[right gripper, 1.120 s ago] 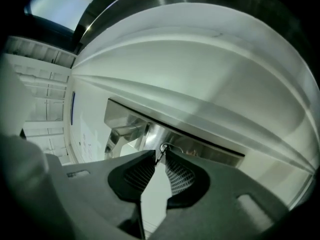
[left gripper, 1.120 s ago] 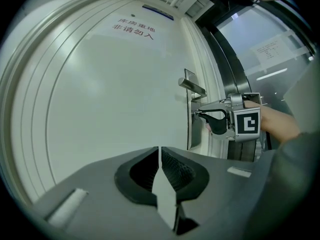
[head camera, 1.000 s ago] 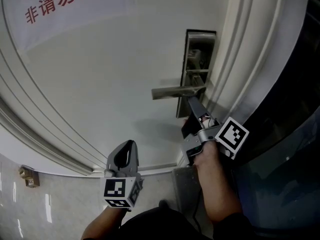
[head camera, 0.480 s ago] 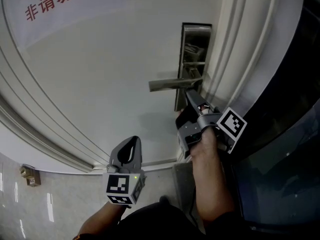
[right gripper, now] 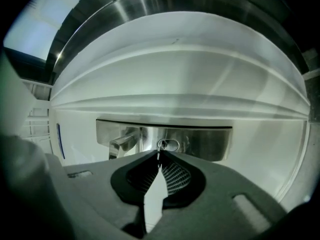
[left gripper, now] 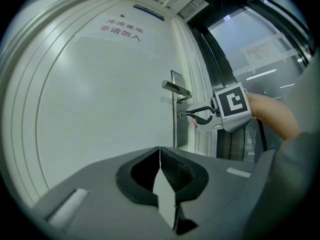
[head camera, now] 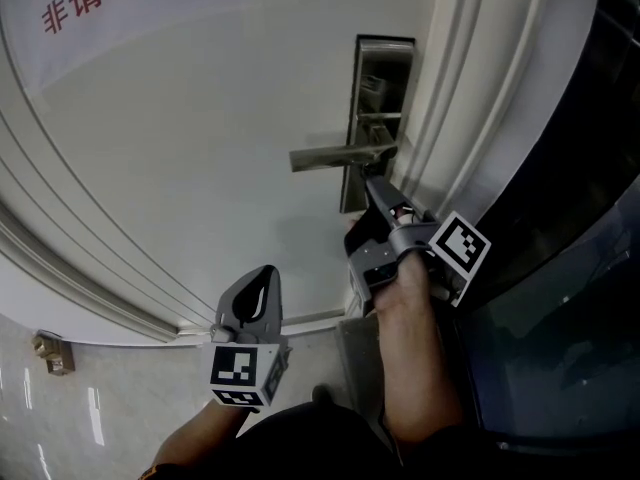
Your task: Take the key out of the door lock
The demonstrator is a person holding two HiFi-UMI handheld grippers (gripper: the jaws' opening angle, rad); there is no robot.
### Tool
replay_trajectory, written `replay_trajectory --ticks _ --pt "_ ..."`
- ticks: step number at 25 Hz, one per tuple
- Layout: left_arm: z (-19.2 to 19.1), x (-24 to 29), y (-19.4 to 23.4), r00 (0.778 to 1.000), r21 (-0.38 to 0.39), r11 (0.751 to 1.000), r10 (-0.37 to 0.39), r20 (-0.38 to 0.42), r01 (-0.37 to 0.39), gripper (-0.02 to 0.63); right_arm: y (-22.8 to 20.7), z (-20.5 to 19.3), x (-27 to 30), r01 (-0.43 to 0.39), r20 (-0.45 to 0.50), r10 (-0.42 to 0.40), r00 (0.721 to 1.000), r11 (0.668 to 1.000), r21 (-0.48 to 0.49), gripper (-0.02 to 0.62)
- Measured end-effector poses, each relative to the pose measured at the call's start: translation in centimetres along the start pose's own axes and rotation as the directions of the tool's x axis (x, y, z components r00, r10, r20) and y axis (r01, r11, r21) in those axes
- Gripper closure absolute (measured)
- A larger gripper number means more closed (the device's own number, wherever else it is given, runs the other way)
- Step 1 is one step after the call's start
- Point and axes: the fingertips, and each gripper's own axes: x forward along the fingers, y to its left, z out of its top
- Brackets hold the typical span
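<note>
Nearest, the grey left gripper (head camera: 263, 276) hangs low, jaws pressed together on nothing, well apart from the door. Further out, the grey right gripper (head camera: 371, 183) is pinched on the small metal key (right gripper: 160, 145). The key sits in the brushed steel lock plate (head camera: 374, 68), below the lever handle (head camera: 330, 156) on the white panelled door (head camera: 200, 148).
</note>
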Motion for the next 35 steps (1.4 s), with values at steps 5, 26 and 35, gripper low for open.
replay_trajectory --ticks 5,26,35 --pt "-0.1 -0.3 -0.4 1.0 -0.007 1.0 -0.026 0.002 0.026 0.581 -0.2 -0.2 -0.9 0.018 0.011 -0.018 1.0 1.0 0.001 0.595" --pt "-1.9 -5.2 -1.9 0.991 -0.006 0.991 -0.135 -0.003 0.135 0.588 -3.7 -8.7 -13.2 0.058 -0.035 -0.078 0.996 0.917 -0.395 0.597" --pt "-5.6 -13.7 -0.4 0.984 -0.059 0.983 -0.177 -0.034 0.175 0.588 -3.5 -16.7 -20.6 0.096 0.014 -0.174 0.985 0.469 -0.878 0.597"
